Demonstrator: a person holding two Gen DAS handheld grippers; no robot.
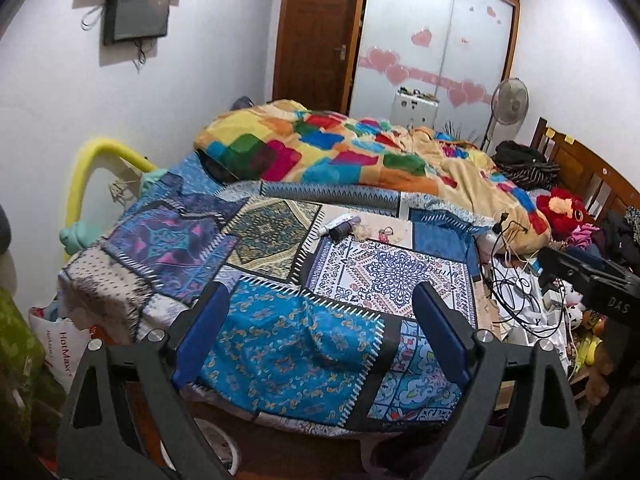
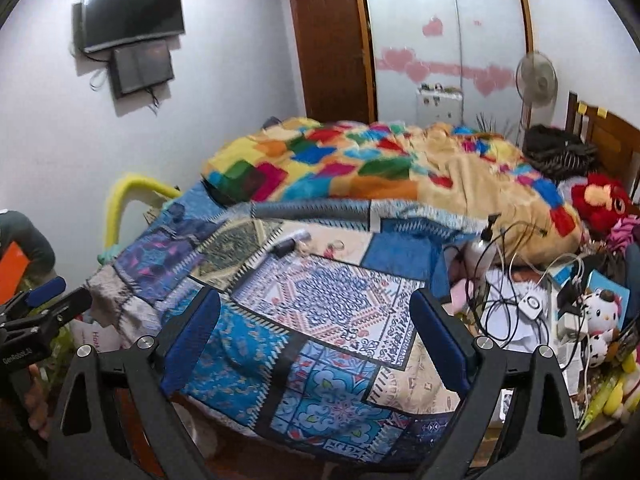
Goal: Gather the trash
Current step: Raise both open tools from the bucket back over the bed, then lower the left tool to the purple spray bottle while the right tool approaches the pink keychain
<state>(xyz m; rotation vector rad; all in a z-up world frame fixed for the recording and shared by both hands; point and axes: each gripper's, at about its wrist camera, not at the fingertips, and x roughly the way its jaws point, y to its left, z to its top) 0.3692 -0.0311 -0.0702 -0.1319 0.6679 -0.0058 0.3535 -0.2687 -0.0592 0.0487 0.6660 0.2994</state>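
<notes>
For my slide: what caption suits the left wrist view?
Open left claw above patchwork bedspread, facing small litter mid-bed.

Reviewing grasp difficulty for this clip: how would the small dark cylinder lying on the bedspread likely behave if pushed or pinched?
The dark cylinder lies on its side, so it probably rolls if nudged. It looks small and rigid, likely light. The soft bedspread under it may give, making a pinch less steady.
</notes>
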